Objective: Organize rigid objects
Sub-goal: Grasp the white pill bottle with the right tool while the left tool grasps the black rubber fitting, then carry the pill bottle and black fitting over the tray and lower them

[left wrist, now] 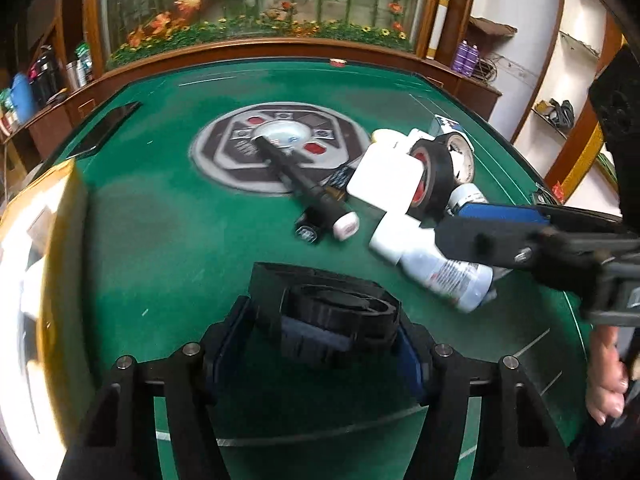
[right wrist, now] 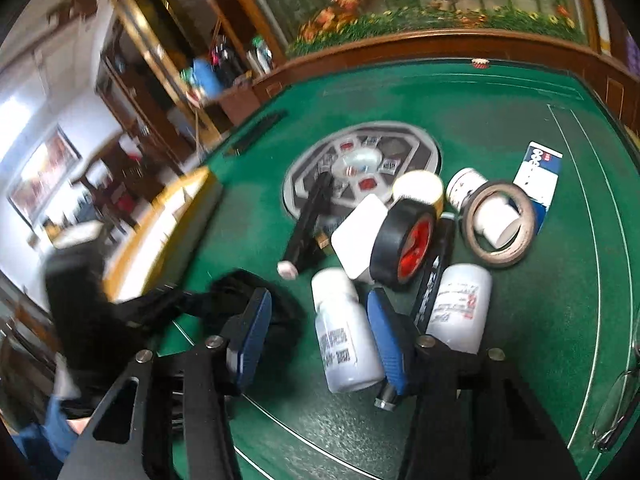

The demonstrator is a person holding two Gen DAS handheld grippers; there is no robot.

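Green felt covers the table [left wrist: 160, 208], and in the left wrist view the left gripper [left wrist: 316, 344] has a black, strap-like object [left wrist: 336, 312] between its blue pads, which appear to close on it, though blur leaves the thing's exact nature unclear. Ahead and to the right lies the clutter: a black rod [left wrist: 296, 176] with a pale end cap running diagonally off the grey centre disc [left wrist: 280, 152], a white square box [left wrist: 384, 184], a roll of black tape [left wrist: 432, 176] standing on edge, and a white bottle [left wrist: 436, 272] lying on its side. The right gripper [left wrist: 472, 232] reaches in from the right edge and hangs over that bottle, so it is clearly the nearer one; a hand [left wrist: 608, 376] is cut off at the frame edge. In the right wrist view, the right gripper [right wrist: 320, 328] has its jaws apart and straddles the white bottle [right wrist: 344, 336]; no pad visibly presses on it. The bottle's long axis runs roughly along the fingers, its cap end pointing away from the camera, so closing would pinch it across its width. A second white bottle [right wrist: 460, 308] lies just right of the right finger, with a dark pen-like stick [right wrist: 436, 264] between them. A tan tape ring [right wrist: 500, 224] encircles another white jar beyond. The left gripper's state is blurred here.
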